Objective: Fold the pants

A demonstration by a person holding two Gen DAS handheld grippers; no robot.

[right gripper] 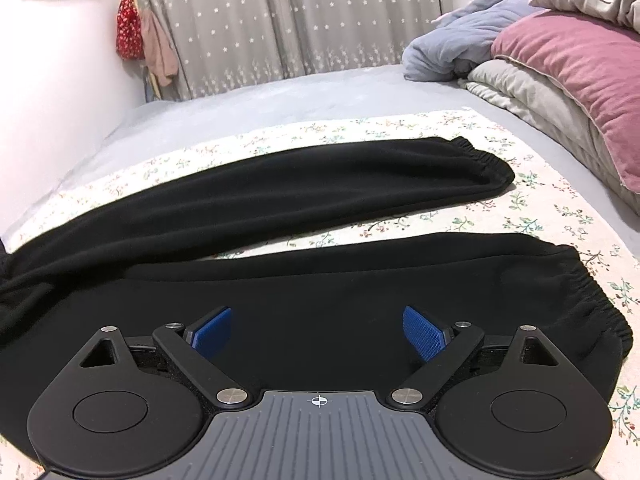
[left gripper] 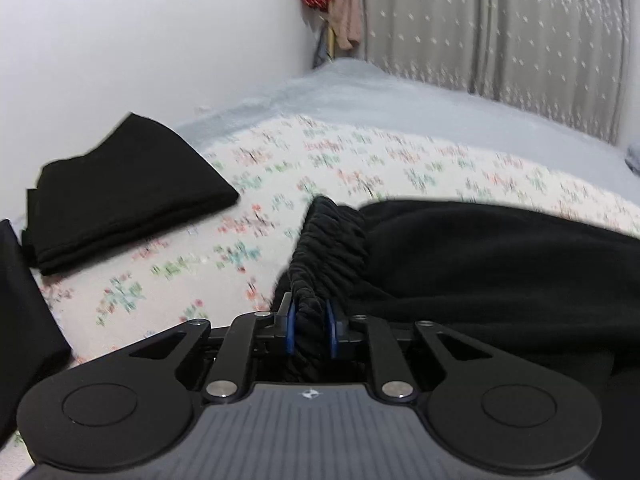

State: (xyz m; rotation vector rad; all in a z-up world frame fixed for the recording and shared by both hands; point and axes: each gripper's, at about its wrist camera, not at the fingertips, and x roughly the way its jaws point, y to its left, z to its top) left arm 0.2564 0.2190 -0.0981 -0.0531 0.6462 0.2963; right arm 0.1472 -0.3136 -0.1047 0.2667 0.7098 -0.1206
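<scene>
the left gripper point(left gripper: 311, 330) is clenched on the gathered elastic waistband point(left gripper: 330, 248) of the black fleece pants point(right gripper: 304, 196), with the bunched cloth pinched between its two blue pads point(left gripper: 291, 330). from that pinch the waistband runs away from the gripper and ends on the white flower-print sheet point(left gripper: 360, 152), while the body of the pants spreads off to the right of the left wrist view.

the right gripper point(right gripper: 318, 334) is released, its blue pads point(right gripper: 212, 332) standing wide apart over the nearer trouser leg point(right gripper: 360, 292); whether the pads touch the cloth cannot be told.

the pants lie on the flower-print sheet with their long axis across the right wrist view, waist end at the left and the two elastic cuffs pointing right. the farther leg point(right gripper: 280, 188) stretches to a cuff point(right gripper: 480, 164) near the sheet's far right corner; the nearer leg ends in a cuff point(right gripper: 592, 292) by the sheet's right edge. a strip of sheet shows between the two legs towards the cuffs, and they meet at the left.

in the left wrist view, a folded black garment point(left gripper: 128, 192) lies well apart on the sheet's left side, and another piece of black cloth point(left gripper: 24, 304) sits at the frame's left edge. beyond the sheet lies a grey bedcover point(right gripper: 280, 96). at its right end are a pink pillow point(right gripper: 580, 72), a folded grey quilt point(right gripper: 540, 104) and a crumpled blue blanket point(right gripper: 460, 40). a grey star-print curtain point(right gripper: 300, 16) hangs behind the bed.
</scene>
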